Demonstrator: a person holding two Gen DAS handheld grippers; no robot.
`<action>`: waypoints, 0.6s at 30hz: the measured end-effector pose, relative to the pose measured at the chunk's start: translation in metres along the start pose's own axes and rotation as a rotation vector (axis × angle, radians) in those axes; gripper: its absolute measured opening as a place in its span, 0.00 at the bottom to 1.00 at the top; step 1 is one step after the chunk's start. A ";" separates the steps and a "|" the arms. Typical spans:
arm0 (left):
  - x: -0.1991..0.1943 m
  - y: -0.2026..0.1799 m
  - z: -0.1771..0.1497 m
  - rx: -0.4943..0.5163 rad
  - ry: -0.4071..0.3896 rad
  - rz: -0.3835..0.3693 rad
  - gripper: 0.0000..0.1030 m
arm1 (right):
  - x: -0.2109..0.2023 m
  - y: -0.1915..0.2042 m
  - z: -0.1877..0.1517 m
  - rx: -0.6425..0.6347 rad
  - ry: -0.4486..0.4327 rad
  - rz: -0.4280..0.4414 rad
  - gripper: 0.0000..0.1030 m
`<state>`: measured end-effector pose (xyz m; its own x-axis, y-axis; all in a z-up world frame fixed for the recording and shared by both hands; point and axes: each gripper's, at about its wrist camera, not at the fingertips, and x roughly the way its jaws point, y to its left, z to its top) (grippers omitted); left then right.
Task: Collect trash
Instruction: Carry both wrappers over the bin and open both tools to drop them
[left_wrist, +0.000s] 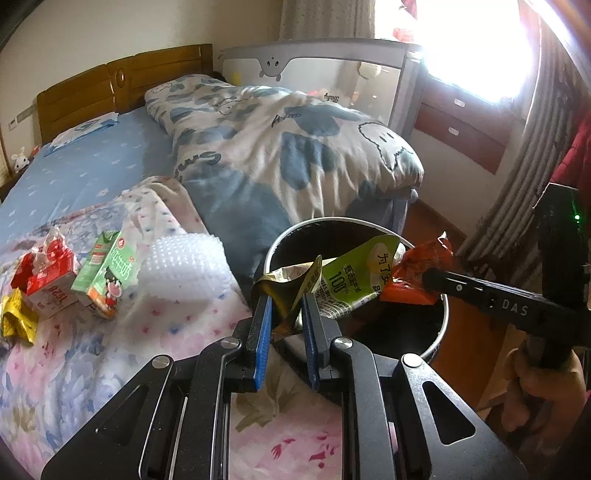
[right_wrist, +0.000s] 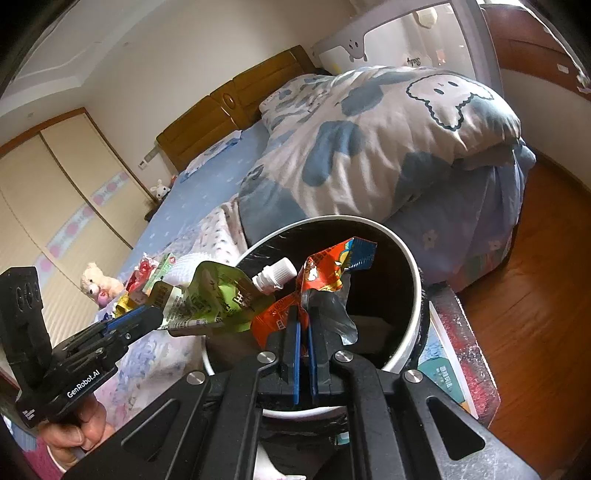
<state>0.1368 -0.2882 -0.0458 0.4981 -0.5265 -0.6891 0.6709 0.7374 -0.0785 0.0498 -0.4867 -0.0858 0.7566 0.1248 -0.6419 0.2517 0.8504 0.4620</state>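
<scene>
My left gripper (left_wrist: 287, 306) holds a green drink pouch (left_wrist: 351, 284) by its bottom end, over the rim of a white bin with a black inside (left_wrist: 441, 314). The pouch and its white cap (right_wrist: 275, 275) also show in the right wrist view, with the left gripper (right_wrist: 144, 317) at lower left. My right gripper (right_wrist: 303, 317) is shut on a red-orange snack wrapper (right_wrist: 325, 269) above the bin (right_wrist: 415, 288); it shows in the left wrist view (left_wrist: 428, 280) with the wrapper (left_wrist: 417, 273). More trash lies on the bed: a green milk carton (left_wrist: 107, 277), a red carton (left_wrist: 50, 291), a yellow wrapper (left_wrist: 14, 321).
A crumpled white bubble wrap (left_wrist: 184, 266) lies on the flowered blanket (left_wrist: 92, 369). A blue-and-white duvet (left_wrist: 277, 147) is heaped behind the bin. The bin stands on a box (right_wrist: 458, 362) beside the bed, above a wooden floor (right_wrist: 535, 295). A plush toy (right_wrist: 99, 282) sits on the bed's far side.
</scene>
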 end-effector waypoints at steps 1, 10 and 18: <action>0.001 -0.001 0.001 0.003 0.001 0.000 0.15 | 0.001 -0.001 0.001 0.002 0.001 -0.002 0.03; 0.007 -0.005 0.006 0.003 0.015 -0.027 0.32 | 0.009 -0.006 0.003 -0.001 0.023 -0.015 0.10; -0.004 0.013 -0.008 -0.048 0.006 -0.001 0.55 | 0.007 -0.007 0.002 0.015 0.011 -0.029 0.52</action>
<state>0.1390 -0.2728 -0.0496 0.4940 -0.5251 -0.6930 0.6440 0.7565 -0.1141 0.0540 -0.4929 -0.0923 0.7424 0.1062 -0.6615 0.2821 0.8461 0.4523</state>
